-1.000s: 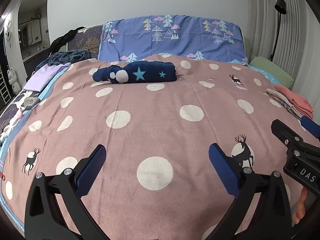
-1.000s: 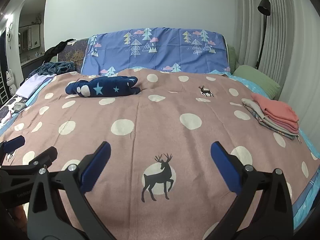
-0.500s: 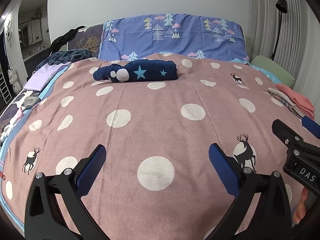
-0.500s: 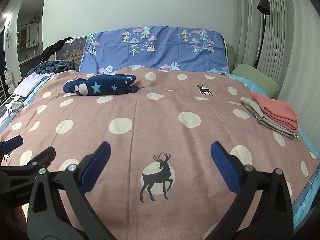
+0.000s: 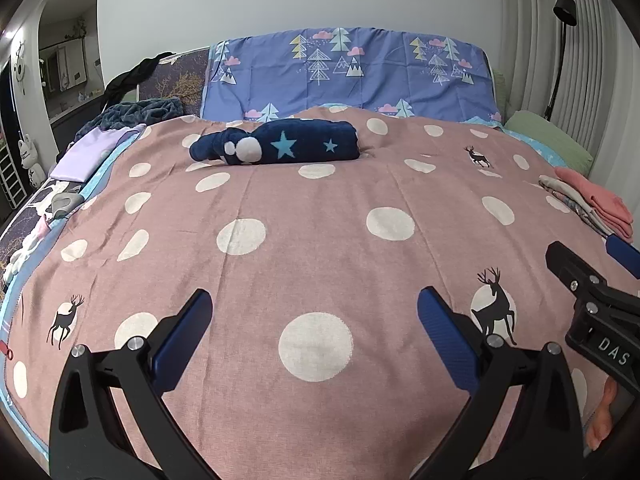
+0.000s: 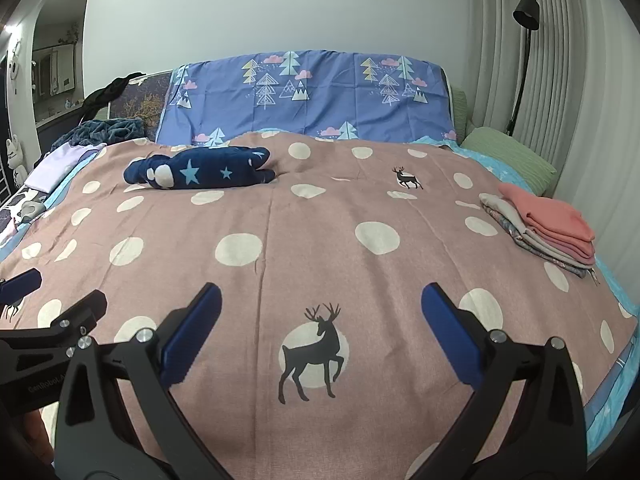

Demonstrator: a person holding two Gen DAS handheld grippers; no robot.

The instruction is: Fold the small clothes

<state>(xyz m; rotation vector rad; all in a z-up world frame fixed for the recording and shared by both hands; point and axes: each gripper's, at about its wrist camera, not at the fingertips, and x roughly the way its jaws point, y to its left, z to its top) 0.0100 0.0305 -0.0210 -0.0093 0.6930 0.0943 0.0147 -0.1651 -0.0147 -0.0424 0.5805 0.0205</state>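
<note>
Navy starred garment (image 5: 280, 147) lies bundled far left on bed (image 5: 320, 264); folded stack (image 6: 548, 226) right. Both grippers' jaws wide, empty. Views barely shift since before; nothing folded meanwhile.

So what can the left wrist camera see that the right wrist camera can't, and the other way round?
Only the left wrist view shows the "DAS" label on the other gripper's body, and a deer print near the bedspread's left edge. Only the right wrist view shows the whole folded stack, pink piece on top, and "GenRobot" lettering. Both show the dotted pink bedspread, the navy star garment, the tree-print pillow and the floor lamp. The left gripper and right gripper are both open and empty.
</note>
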